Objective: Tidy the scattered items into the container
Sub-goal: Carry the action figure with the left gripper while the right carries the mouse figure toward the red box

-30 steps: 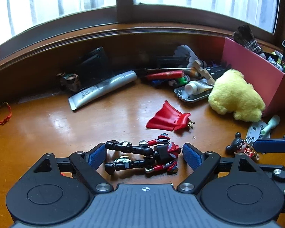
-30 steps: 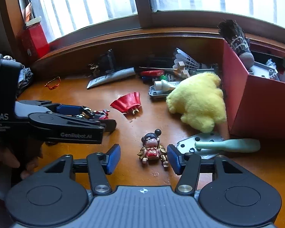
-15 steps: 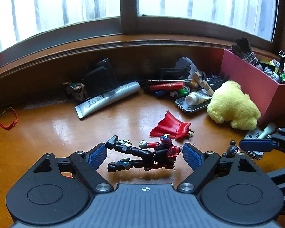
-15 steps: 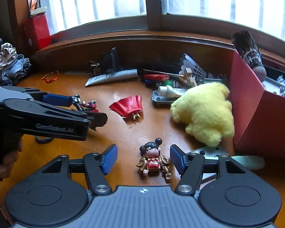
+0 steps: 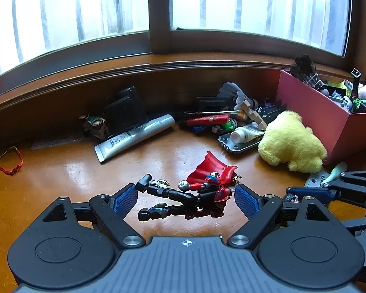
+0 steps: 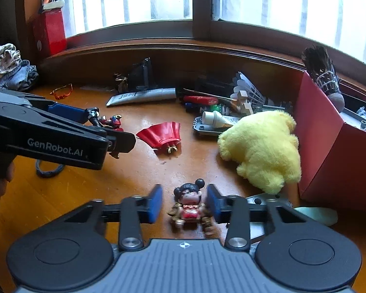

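The small mouse-eared figure (image 6: 189, 207) stands on the wooden table (image 6: 139, 171), near the red box (image 6: 329, 146), between the right gripper's (image 6: 185, 204) closing pads, untouched. Left of it, the left gripper (image 5: 186, 199) is clamped on the black-and-red action figure (image 5: 183, 197), lifted above the table.

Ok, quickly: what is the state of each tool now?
Left tool: closed on the action figure.
Right tool: closing around the eared figurine, pads not touching it yet.

Wooden table (image 5: 61, 183) — scattered toys, tubes
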A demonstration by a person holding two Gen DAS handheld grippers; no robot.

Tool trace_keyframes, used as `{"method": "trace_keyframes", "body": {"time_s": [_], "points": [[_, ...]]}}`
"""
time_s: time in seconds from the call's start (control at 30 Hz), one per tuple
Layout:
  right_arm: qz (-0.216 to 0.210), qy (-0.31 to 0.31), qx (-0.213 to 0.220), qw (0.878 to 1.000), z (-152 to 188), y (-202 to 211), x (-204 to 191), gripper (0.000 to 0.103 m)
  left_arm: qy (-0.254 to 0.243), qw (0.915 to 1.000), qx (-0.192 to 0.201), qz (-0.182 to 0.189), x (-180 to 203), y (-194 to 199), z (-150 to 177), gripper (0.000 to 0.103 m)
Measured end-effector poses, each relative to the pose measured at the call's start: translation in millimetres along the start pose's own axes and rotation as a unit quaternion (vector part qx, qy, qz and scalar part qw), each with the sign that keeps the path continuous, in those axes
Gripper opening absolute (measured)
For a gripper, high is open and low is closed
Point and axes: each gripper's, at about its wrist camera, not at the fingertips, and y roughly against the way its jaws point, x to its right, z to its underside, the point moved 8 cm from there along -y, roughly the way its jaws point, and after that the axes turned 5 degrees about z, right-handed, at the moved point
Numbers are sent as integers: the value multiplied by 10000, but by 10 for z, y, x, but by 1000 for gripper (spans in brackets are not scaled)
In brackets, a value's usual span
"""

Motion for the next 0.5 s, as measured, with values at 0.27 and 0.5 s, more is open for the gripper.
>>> {"method": "trace_keyframes", "body": {"time_s": [0.27,0.5], "points": [[48,-431,99,9990,-49,75,162,31,-64,9999,80,25,23,54,-58,86],[22,-602,364,9975,-167,236,280,31,-208,9996,184,112,131,110,-166,86]]}}
